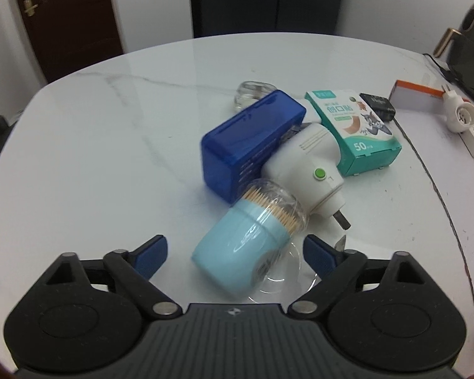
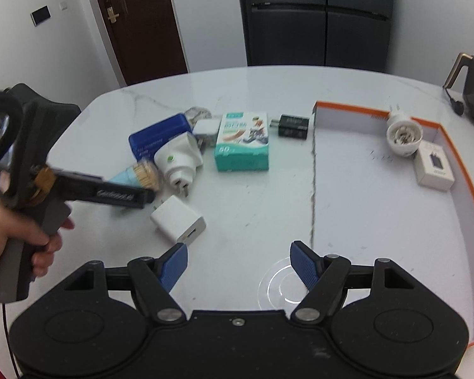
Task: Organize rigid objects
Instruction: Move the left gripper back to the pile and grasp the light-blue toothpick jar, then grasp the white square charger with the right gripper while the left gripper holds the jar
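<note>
Toothpick jar: lies tipped between our left gripper fingers, jaws spread, nothing held
Grip: we close squarely on its blue body, not the clear lid
Right gripper: released, empty
Tray: far right, well apart

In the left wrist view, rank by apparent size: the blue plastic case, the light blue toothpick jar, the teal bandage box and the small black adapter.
1. blue plastic case
2. light blue toothpick jar and teal bandage box: look about alike, and the jar lies much nearer the camera, so I leave them unranked.
3. small black adapter, clearly smallest.
</note>
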A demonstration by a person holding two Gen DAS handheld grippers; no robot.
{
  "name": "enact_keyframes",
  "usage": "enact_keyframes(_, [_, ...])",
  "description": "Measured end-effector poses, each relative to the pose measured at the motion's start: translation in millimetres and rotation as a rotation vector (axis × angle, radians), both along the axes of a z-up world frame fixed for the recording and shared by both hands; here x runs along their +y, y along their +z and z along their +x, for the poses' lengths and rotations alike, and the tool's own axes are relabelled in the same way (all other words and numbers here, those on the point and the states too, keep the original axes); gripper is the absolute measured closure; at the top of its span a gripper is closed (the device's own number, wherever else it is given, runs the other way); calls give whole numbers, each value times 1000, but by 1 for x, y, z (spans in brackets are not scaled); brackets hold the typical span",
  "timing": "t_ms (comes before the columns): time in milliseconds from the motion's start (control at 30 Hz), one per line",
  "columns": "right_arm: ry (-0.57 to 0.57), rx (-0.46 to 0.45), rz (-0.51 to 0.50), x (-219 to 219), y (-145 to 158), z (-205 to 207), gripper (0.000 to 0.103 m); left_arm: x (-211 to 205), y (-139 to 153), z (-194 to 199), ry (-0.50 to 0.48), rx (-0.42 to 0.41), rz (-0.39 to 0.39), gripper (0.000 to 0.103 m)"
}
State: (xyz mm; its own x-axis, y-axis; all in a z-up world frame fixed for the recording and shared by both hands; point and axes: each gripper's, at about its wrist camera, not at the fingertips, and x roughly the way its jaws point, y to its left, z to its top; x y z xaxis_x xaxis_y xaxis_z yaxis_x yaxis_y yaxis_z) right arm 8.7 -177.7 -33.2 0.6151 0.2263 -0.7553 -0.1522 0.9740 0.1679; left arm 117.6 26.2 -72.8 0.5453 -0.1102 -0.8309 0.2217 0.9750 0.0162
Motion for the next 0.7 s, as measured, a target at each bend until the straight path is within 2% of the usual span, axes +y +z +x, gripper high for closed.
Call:
enact_keyframes(67, [1,5,2,5,-4,1,18,0,-4,4,-16,13,-16,22])
enact_keyframes(200, [4,6,5,14,-11,7,18,-2,-6,4,-60,-17,-8,34])
enact_keyframes(267, [4,5,11,19,-15,12,18,-2,-5,3,-75,-30,-13,47])
enact_keyframes(333, [2,9,9,26,-19,18,18,3,-4,-1,-58,-31,-48,52])
enact_keyframes(467, [-38,18,23,44,-27,29,18,19,-1,-10,14,-19,-114,53])
enact_keyframes(600, [-147,18,78,67,-35,35,18,33,6,-21,54,-27,-134,54])
enact_keyframes(700, [-196,-15,67,92,-40,37,18,47,9,-26,97,-29,-132,54])
